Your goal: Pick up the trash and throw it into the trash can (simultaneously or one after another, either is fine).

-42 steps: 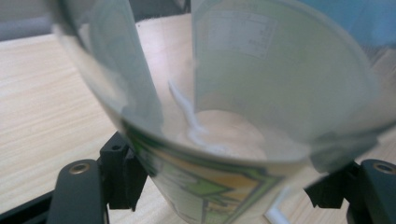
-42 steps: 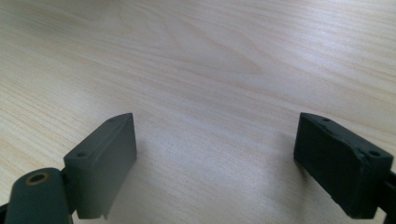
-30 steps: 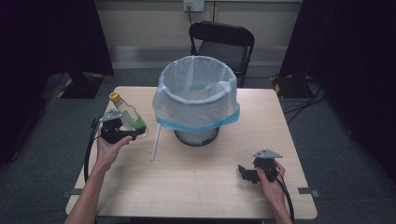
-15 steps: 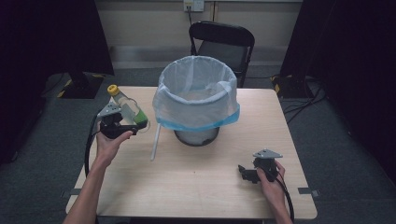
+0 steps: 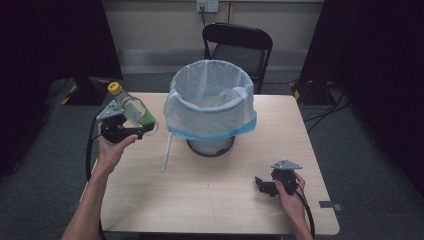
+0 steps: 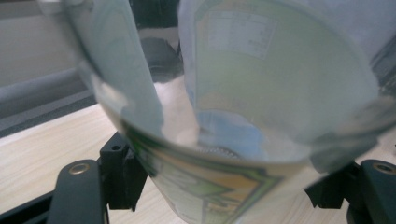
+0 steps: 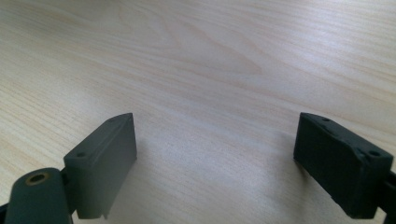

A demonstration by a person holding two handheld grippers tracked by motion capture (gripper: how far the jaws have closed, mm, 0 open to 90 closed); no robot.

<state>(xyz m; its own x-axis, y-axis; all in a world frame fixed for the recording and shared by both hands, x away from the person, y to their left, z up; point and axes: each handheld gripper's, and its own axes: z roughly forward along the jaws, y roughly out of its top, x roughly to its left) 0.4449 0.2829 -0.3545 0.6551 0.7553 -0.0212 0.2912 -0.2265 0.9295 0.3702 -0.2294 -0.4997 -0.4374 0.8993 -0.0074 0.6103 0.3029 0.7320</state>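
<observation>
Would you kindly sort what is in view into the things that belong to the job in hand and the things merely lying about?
In play, as it appears:
- plastic bottle, yellow cap, clamped in the left gripper
- bin with a plastic liner, at the table's middle

Lying about:
- right gripper, open, low over the table
- white stick beside the bin
- folding chair behind the table

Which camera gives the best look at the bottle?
The high view: the bottle shows whole, yellow cap to green label, clamped in the left gripper beside the bin. The left gripper view shows a blurred close-up of its label. The right gripper view looks at the table.
</observation>
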